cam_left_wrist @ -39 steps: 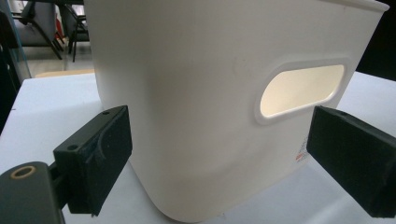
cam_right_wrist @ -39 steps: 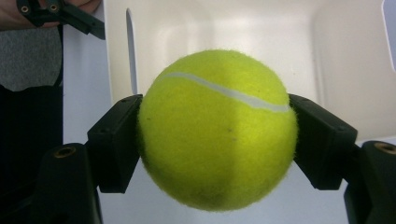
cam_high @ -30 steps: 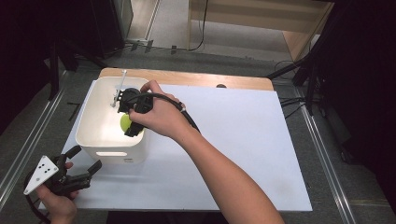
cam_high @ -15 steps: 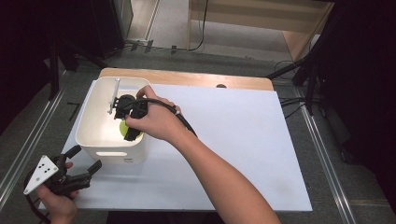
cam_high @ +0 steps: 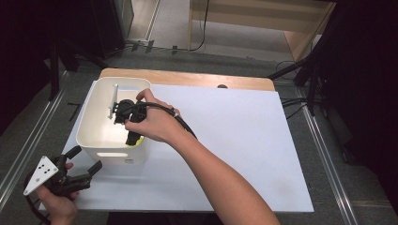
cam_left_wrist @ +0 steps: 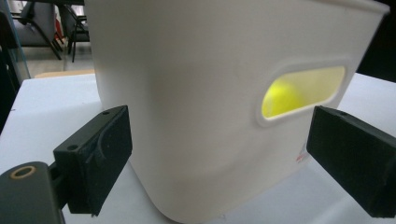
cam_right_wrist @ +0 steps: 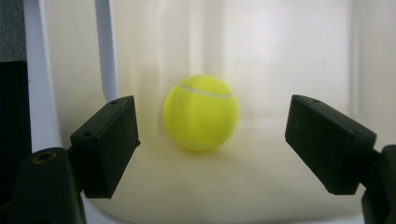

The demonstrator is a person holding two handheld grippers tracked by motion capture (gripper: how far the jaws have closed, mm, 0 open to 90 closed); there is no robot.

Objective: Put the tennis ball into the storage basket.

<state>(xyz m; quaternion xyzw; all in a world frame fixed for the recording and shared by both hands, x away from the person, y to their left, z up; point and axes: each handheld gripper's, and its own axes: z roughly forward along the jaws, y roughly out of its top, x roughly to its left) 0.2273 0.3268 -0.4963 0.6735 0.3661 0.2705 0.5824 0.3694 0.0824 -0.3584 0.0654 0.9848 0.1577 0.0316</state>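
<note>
A yellow tennis ball [cam_right_wrist: 201, 113] lies on the floor of a white bin [cam_right_wrist: 280, 56]. My right gripper [cam_right_wrist: 210, 121] is open around the ball, and its jaws stand well clear on both sides. In the high view the right gripper [cam_high: 132, 132] reaches down into the bin [cam_high: 94, 101], with the ball [cam_high: 134, 139] by the near wall. My left gripper [cam_high: 77, 168] is open and low in front of the bin. In the left gripper view the left gripper [cam_left_wrist: 222, 130] faces the bin's outer wall [cam_left_wrist: 196, 70], and the ball [cam_left_wrist: 285, 95] shows yellow through the handle slot.
The bin stands at the left end of a white sheet [cam_high: 234, 140] laid over a wooden table [cam_high: 187, 78]. The right forearm [cam_high: 220, 183] crosses the sheet's middle. Metal rails [cam_high: 328, 164] run along the floor on both sides.
The right gripper and the ball have moved lower in the bin, toward its near wall. The ball now lies free between open jaws. The left gripper has stayed put.
</note>
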